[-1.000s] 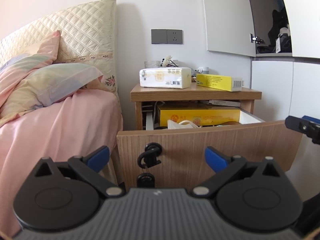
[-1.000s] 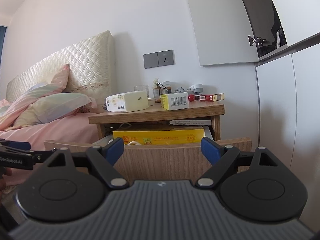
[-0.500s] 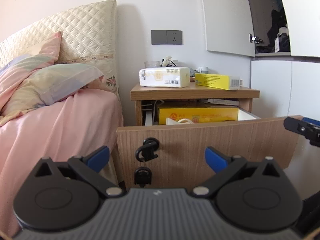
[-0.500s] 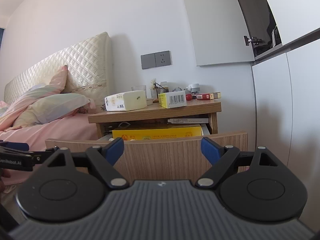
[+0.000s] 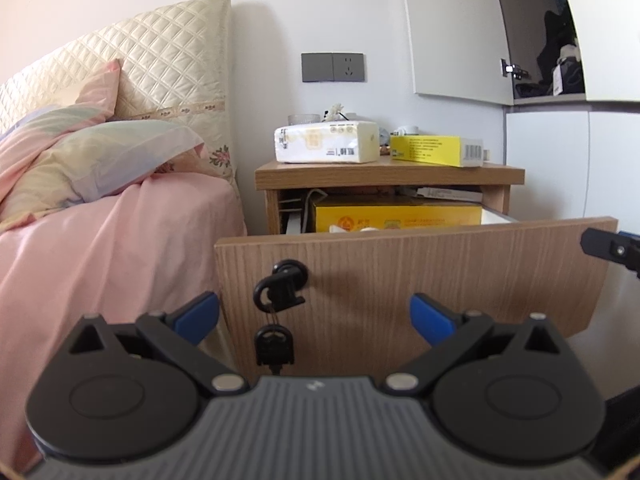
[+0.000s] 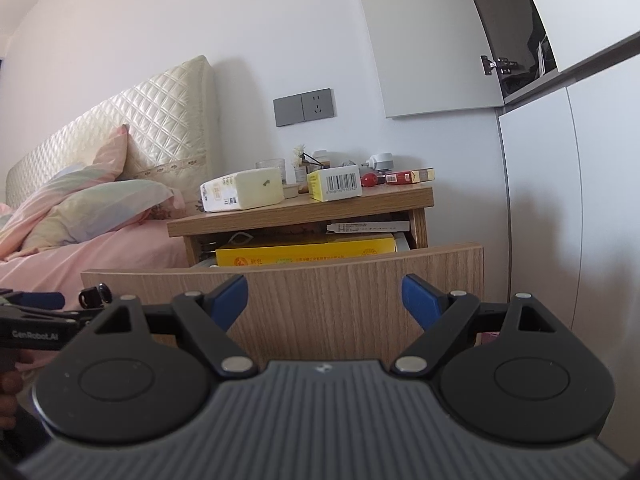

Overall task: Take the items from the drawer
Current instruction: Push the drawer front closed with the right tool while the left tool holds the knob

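Note:
The wooden nightstand's drawer point(image 5: 420, 276) point(image 6: 320, 300) is pulled out, its front panel facing me. A key on a ring point(image 5: 278, 292) hangs from its lock. Behind the panel a large yellow box point(image 5: 396, 216) point(image 6: 308, 254) shows, with something pale point(image 5: 344, 229) peeking over the rim. My left gripper point(image 5: 315, 312) is open, low in front of the panel near the key. My right gripper point(image 6: 324, 298) is open before the panel's right half, holding nothing; its tip point(image 5: 612, 248) shows at the left wrist view's right edge. The drawer's other contents are hidden.
On the nightstand top point(image 6: 304, 210) lie a tissue pack point(image 5: 326, 142), a yellow carton point(image 5: 436, 151), a glass and small items. A bed with a pink sheet point(image 5: 100, 248) and pillows is left. White wardrobe doors point(image 6: 568, 200) stand right, one upper door ajar.
Both grippers have dropped lower, so the drawer front rises in view and hides more of the drawer's contents. Both stay open and empty.

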`<state>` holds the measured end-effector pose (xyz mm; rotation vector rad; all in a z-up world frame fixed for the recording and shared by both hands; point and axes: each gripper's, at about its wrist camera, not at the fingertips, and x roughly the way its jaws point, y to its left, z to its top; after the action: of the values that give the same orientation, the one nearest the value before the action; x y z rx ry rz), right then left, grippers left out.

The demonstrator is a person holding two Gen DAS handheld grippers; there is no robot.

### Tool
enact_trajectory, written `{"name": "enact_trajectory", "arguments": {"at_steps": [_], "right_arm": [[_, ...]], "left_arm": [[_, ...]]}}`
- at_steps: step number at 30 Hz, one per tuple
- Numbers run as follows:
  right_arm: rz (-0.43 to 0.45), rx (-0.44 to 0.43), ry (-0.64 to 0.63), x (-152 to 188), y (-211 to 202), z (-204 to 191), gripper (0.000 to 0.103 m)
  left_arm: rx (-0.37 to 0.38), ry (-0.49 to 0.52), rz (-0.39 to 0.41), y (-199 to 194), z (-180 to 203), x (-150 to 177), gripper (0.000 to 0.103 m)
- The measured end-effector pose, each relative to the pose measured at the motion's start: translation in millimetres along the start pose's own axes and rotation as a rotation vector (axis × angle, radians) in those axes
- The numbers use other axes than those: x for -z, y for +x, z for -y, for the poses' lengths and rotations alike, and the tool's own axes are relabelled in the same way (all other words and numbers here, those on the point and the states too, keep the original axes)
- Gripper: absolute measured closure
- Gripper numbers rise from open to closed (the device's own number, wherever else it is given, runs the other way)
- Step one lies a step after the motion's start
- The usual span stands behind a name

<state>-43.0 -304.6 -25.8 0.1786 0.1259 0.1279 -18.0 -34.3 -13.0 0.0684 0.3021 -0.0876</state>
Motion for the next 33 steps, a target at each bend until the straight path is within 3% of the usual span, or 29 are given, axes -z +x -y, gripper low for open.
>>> {"name": "enact_trajectory", "arguments": {"at_steps": [5,7,17,33], "right_arm": [[0.003,0.008,-0.022,5.8,3.4,-1.6,0.018],[0.001,0.016,-0.026,8.5,5.0,-1.3,0.025],[-0.016,0.019,-0.016,20.5,15.2,-0.9,0.031],[-0.041,0.012,0.003,33.4,27.0,3.4,0.032]], "left_arm": [[-0.008,-0.02,0.014,10.7,0.0,8.4,0.001],[-0.007,-0.022,0.019,14.9,0.3,9.7,0.001],[-0.009,-0.005,0.02,25.4,0.7,15.1,0.003],[-0.014,-0.005,0.006,42.8,0.1,27.1,0.006]]}}
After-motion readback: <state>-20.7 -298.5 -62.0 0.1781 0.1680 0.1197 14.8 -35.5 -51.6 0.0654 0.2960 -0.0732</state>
